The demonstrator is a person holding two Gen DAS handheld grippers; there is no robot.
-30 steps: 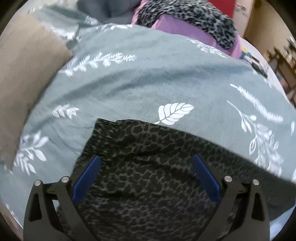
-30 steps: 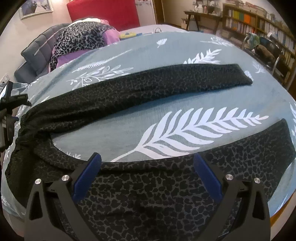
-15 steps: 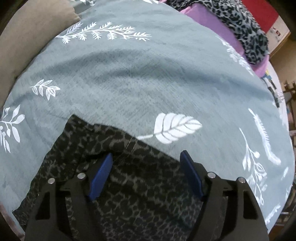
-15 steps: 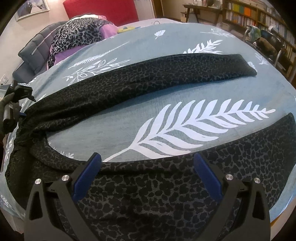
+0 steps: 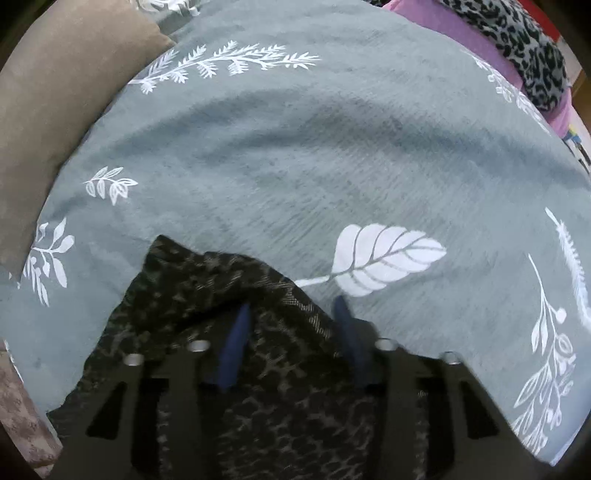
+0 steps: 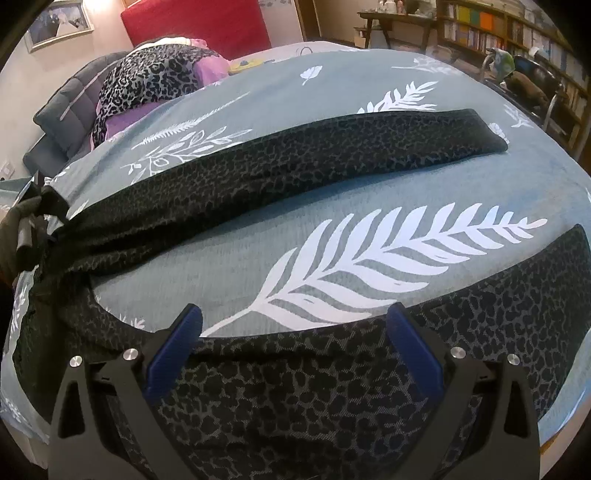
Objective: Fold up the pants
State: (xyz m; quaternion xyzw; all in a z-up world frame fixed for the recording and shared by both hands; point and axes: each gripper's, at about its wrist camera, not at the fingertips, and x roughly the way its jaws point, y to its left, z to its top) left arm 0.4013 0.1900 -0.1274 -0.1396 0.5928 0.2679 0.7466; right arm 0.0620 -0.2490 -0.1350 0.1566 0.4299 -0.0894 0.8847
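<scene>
Dark leopard-print pants (image 6: 295, 170) lie spread on a grey-green leaf-print bedspread (image 6: 369, 206), legs apart. One leg runs across the far side, the other leg (image 6: 517, 295) lies near me. My right gripper (image 6: 293, 328) is open, low over the near leg's inner edge. My left gripper (image 5: 291, 325) has its blue fingers (image 5: 236, 339) partly closed around a bunched fold at the waist end (image 5: 221, 280); the image is blurred, so a firm grip cannot be told. The left gripper also shows at the far left in the right wrist view (image 6: 26, 229).
A brown cushion (image 5: 55, 110) lies along the bedspread's left edge. A pile of purple and leopard-print fabric (image 6: 159, 77) sits at the head of the bed by a red headboard (image 6: 195, 26). Bookshelves and a chair (image 6: 532, 81) stand at the right.
My left gripper's jaws have narrowed steadily onto the waist fabric and the waist has bunched up. The right gripper has stayed open, nearly still over the near leg.
</scene>
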